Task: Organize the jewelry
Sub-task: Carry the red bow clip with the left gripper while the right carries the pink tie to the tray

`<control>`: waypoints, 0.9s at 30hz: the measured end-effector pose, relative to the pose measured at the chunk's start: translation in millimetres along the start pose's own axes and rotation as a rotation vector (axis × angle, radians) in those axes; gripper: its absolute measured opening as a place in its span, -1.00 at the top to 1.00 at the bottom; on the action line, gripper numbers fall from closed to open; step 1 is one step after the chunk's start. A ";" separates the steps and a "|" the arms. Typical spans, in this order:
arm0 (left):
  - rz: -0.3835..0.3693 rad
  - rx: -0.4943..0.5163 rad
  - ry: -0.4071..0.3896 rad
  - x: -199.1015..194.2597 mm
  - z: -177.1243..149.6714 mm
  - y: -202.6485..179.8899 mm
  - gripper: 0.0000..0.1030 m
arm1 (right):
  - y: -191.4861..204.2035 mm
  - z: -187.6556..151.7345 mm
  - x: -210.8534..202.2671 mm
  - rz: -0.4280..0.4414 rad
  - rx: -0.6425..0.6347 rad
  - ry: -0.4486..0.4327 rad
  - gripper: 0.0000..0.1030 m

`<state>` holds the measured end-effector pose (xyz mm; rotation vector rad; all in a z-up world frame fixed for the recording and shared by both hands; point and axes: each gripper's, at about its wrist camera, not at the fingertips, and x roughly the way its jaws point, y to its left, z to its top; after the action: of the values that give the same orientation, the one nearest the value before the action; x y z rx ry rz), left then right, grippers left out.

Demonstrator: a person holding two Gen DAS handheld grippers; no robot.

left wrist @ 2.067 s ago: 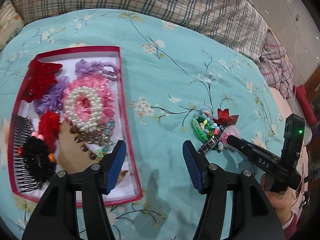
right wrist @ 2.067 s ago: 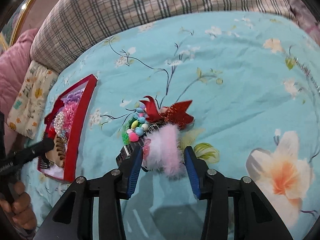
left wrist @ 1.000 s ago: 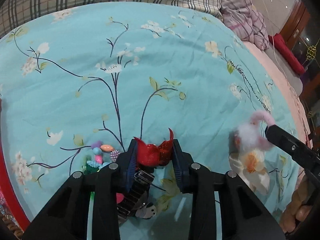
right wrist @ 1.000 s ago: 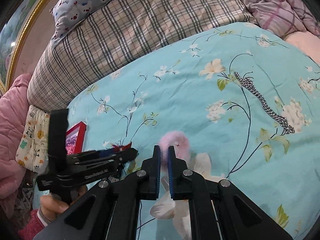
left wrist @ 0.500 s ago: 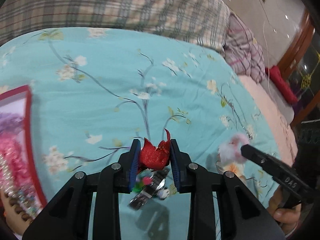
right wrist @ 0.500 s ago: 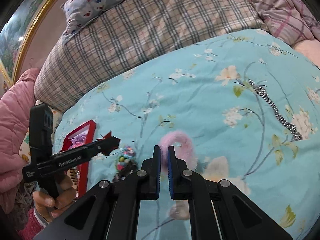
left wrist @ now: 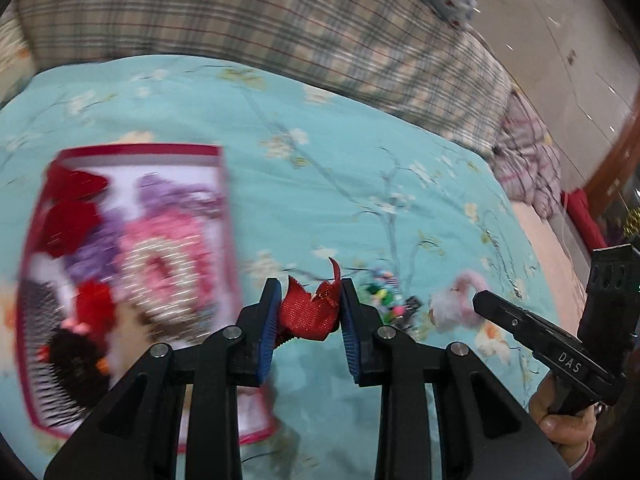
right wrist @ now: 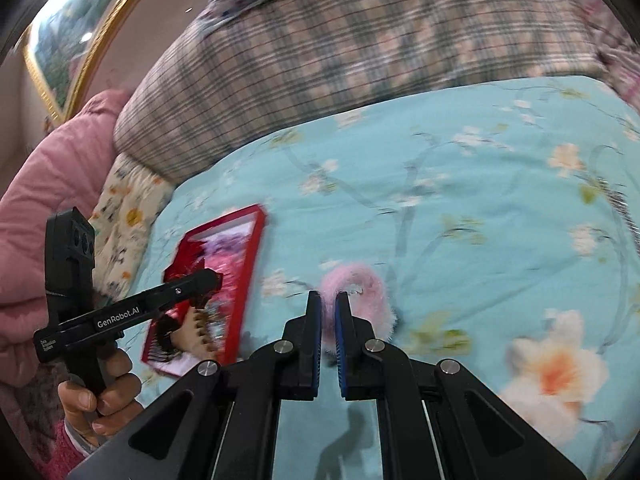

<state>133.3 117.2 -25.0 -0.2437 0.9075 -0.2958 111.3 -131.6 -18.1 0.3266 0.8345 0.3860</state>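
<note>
My left gripper point(left wrist: 309, 288) is shut on a red glitter bow point(left wrist: 310, 312) and holds it in the air just right of the red-rimmed box point(left wrist: 228, 208). That box holds scrunchies, a pearl ring, red bows and a black comb. My right gripper point(right wrist: 328, 298) is shut on a fluffy pink scrunchie point(right wrist: 362, 286), lifted above the teal floral quilt. The right gripper point(left wrist: 478, 300) also shows in the left wrist view with the pink scrunchie point(left wrist: 460, 300) at its tip. In the right wrist view the left gripper point(right wrist: 218, 278) hangs over the red box point(right wrist: 250, 268).
A small heap of coloured beads and a watch band point(left wrist: 390, 296) lies on the quilt point(left wrist: 340, 160) between the grippers. Plaid pillows point(left wrist: 260, 20) line the far side. A silver chain point(right wrist: 624, 204) lies at the right. A pink jacket point(right wrist: 52, 184) sits left of the bed.
Both grippers have swung left with their loads, bringing the red box into view. The red bow has risen off the bead heap and come level with the box's right rim.
</note>
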 end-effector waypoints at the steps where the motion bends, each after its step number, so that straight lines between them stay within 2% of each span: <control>1: 0.010 -0.014 -0.007 -5.4 -2.4 8.6 0.49 | 7.5 -0.8 3.2 0.009 -0.012 0.005 0.89; 12: 0.120 -0.149 -0.054 -50.1 -23.4 88.8 0.49 | 82.0 -4.0 44.8 0.131 -0.100 0.066 0.89; 27: 0.177 -0.204 -0.081 -63.6 -21.3 129.3 0.48 | 144.1 -14.1 104.5 0.223 -0.157 0.157 0.89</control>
<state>98.5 258.5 -33.6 -0.3589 0.8729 -0.0283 135.2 44.8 -33.5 0.2458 0.9183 0.6883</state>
